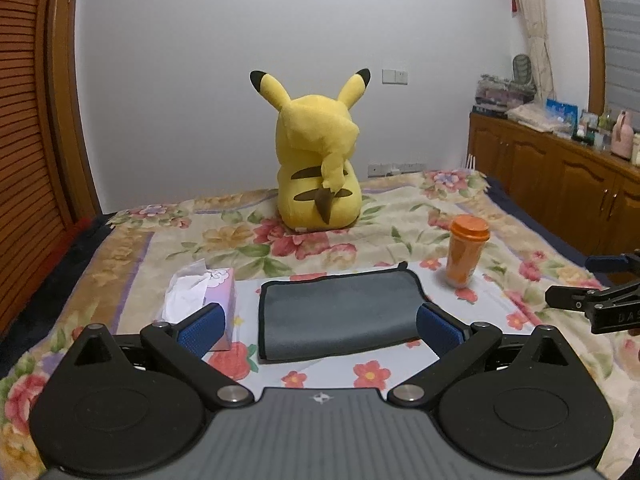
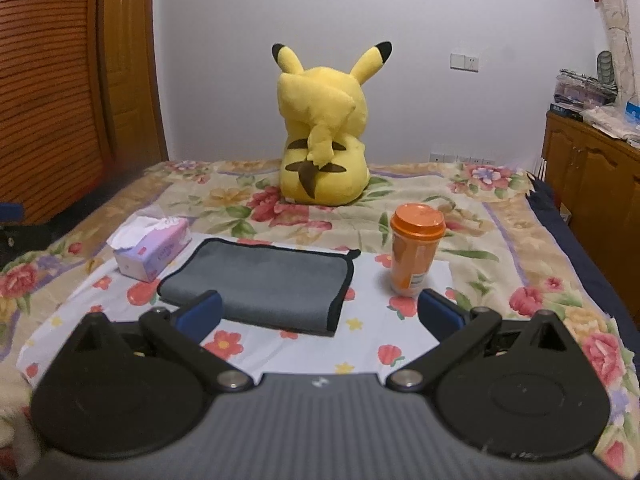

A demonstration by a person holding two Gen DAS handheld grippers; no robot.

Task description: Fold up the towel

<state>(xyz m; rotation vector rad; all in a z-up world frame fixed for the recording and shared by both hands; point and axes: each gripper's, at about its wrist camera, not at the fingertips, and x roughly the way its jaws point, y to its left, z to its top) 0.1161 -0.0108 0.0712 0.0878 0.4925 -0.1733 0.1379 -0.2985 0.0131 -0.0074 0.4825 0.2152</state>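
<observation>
A grey towel (image 1: 340,312) with black edging lies folded flat on a floral cloth on the bed; it also shows in the right wrist view (image 2: 264,280). My left gripper (image 1: 320,330) is open and empty, raised just in front of the towel with its blue pads (image 1: 202,326) wide apart. My right gripper (image 2: 320,312) is open and empty, held in front of the towel's right end. The right gripper also shows at the right edge of the left wrist view (image 1: 600,296).
A tissue box (image 1: 200,292) sits left of the towel and an orange lidded cup (image 1: 466,254) right of it. A yellow plush toy (image 1: 320,160) sits at the far side of the bed. A wooden cabinet (image 1: 560,184) stands on the right, a wardrobe (image 1: 28,140) on the left.
</observation>
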